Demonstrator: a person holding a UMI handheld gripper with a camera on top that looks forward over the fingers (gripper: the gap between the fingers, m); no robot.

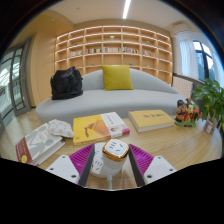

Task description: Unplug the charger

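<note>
We find the hand-held gripper (112,163) clamped on the charger (115,150) above the surface (180,140). We judge the grasp made; next comes a straight pull.

1 sofa (100,100), 1 yellow cushion (117,77), 1 black bag (67,83), 1 potted plant (210,100), 1 bookshelf (113,48).

The gripper (112,166) shows as two pale, whitish fingers (64,168) with blocky, squared tips. Each carries a magenta pad (83,157) on its inner face, flat and slanting inward toward the far end. No cables, screws, markings, sleeve or skin can be made out.
</note>
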